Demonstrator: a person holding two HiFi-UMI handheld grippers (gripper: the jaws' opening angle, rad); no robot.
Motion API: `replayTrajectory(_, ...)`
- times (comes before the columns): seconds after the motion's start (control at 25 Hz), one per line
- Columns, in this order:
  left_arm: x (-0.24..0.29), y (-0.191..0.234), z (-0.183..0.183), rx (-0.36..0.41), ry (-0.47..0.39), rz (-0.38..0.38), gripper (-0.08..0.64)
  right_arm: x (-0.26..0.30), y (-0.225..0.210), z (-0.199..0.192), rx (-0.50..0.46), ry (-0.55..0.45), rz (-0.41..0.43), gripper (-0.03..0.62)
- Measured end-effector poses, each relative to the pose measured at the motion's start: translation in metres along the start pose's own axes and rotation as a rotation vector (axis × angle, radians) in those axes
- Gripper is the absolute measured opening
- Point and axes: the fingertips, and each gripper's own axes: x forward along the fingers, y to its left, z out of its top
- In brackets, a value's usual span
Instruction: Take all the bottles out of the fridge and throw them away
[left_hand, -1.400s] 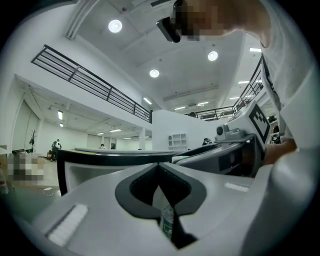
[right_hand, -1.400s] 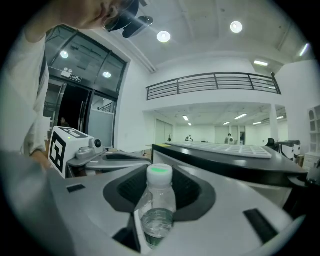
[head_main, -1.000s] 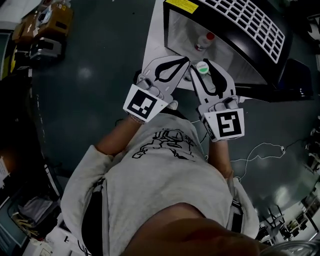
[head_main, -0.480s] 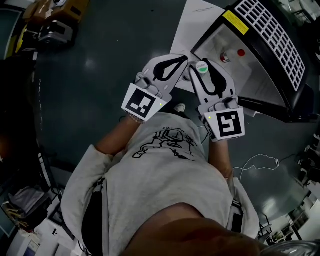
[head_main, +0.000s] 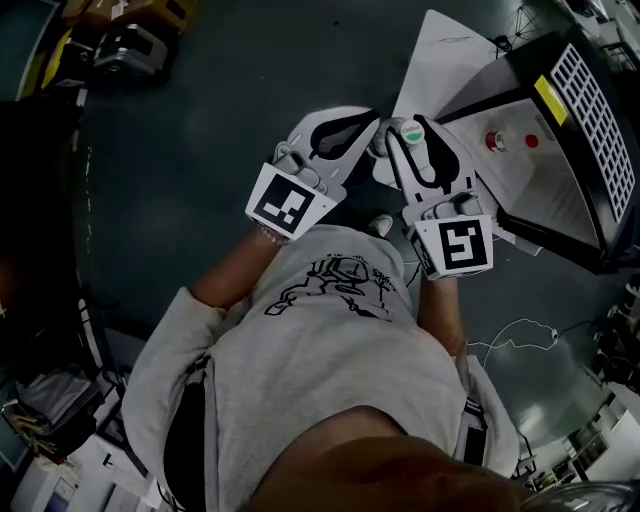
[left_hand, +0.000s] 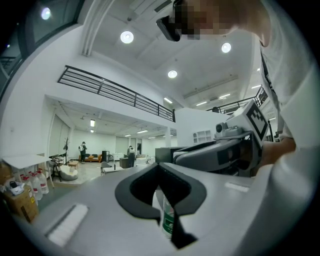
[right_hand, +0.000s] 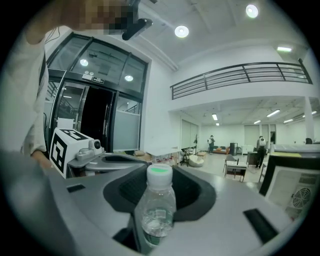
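A small clear bottle (right_hand: 157, 207) with a green-topped white cap (head_main: 410, 131) stands upright between my right gripper's (head_main: 410, 127) pads, and the jaws are shut on it. My left gripper (head_main: 366, 122) is just left of it, fingertips together, its dark hollow empty in the head view. In the left gripper view a strip of green-labelled bottle (left_hand: 168, 217) shows through the slot of those jaws (left_hand: 160, 169); I cannot tell whose bottle it is. The black fridge (head_main: 590, 110) lies to the right, open, with two red-capped bottles (head_main: 492, 140) inside.
A white panel (head_main: 440, 55) lies on the dark floor beside the fridge. Yellow and black equipment (head_main: 130, 40) sits at the top left, clutter (head_main: 45, 405) at the lower left, and a thin white cable (head_main: 510, 335) at the right.
The view has swung left, so the fridge has slid to the right edge. Both grippers have moved away from the fridge opening together, with the bottle still in the right one.
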Motion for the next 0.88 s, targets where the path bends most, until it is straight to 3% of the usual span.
replayTrajectory(0.36, -0.034, 0.047, -0.006, -0.018, 0.004, 0.003, 0.009, 0.047, 0.034, 0.006, 0.007, 0.006, 0.002, 0.156)
replayTrajectory(0.88, -0.016, 0.043, -0.016, -0.035, 0.021, 0.004, 0.009, 0.051, 0.018, -0.015, -0.009, 0.035, 0.001, 0.156)
